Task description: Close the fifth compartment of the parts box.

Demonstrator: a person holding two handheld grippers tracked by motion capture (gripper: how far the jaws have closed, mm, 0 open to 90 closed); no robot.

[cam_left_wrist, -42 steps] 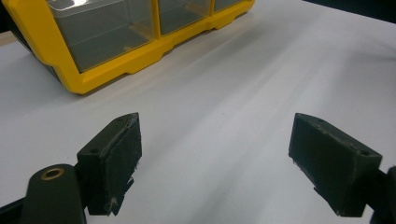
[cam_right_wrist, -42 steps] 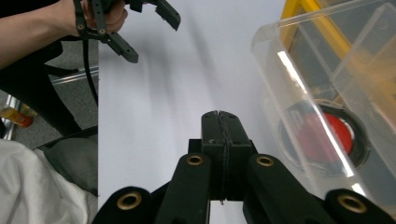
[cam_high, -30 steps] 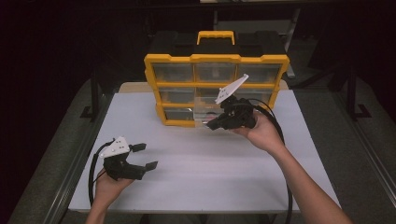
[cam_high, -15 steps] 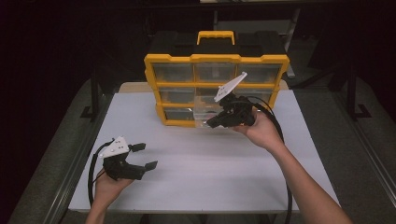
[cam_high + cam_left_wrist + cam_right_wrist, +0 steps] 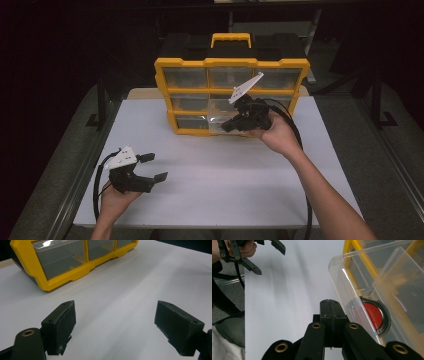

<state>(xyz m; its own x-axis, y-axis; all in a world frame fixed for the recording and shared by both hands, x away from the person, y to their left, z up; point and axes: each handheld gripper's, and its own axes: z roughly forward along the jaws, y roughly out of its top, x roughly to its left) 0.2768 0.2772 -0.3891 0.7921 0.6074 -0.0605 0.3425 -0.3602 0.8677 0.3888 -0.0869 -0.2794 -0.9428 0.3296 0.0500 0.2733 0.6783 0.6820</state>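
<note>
white bench [image 5: 240, 175] stands in a dark room. yellow organiser [image 5: 232, 95] sits at the far edge, centre, front facing the person; 3 columns of clear drawers. bottom-row centre drawer [image 5: 359, 290] is pulled out toward the near edge. inside it lies a red disc in a black ring [image 5: 374, 315].

right gripper [image 5: 227, 126]: jaws pressed together, nothing visible between them. tips sit just beside the drawer's front wall; contact cannot be told.

left gripper [image 5: 155, 167]: jaws spread wide, nothing between them. it is held above the near left corner, well apart from the organiser, pointing across the bench.
</note>
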